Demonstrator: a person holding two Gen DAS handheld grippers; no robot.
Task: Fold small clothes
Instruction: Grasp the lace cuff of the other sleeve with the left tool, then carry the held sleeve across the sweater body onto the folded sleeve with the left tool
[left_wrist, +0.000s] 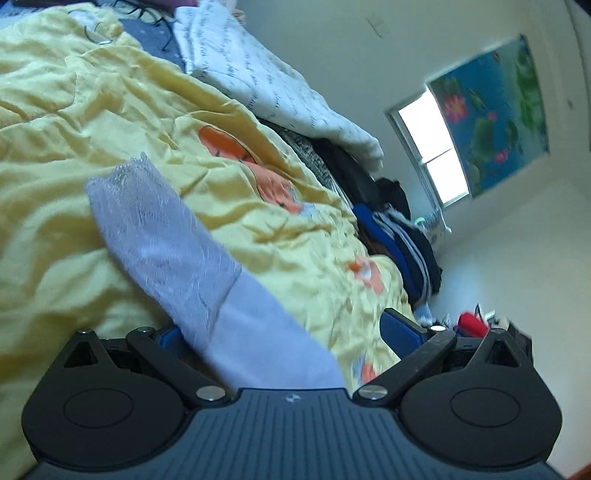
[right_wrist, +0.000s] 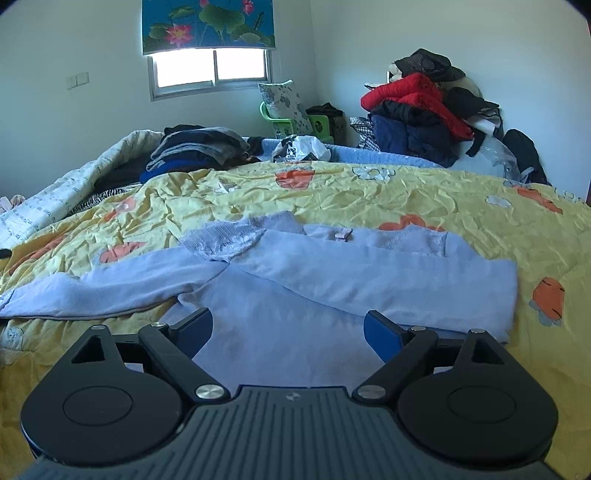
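A small light-blue top (right_wrist: 332, 273) with lace trim lies spread on the yellow bedspread (right_wrist: 369, 195), one sleeve (right_wrist: 96, 288) stretched to the left. My right gripper (right_wrist: 288, 332) is open, low over the top's near hem, holding nothing. In the left wrist view my left gripper (left_wrist: 280, 332) is open with jaws wide; a lace-ended sleeve (left_wrist: 177, 236) of the blue top runs between the fingers without being pinched. The view is tilted and blurred.
Folded dark clothes (right_wrist: 199, 147) sit at the bed's far left beside a white quilt (left_wrist: 273, 81). A heap of red and dark clothes (right_wrist: 424, 110) stands at the far right. A green chair with a pillow (right_wrist: 288, 110) stands under the window.
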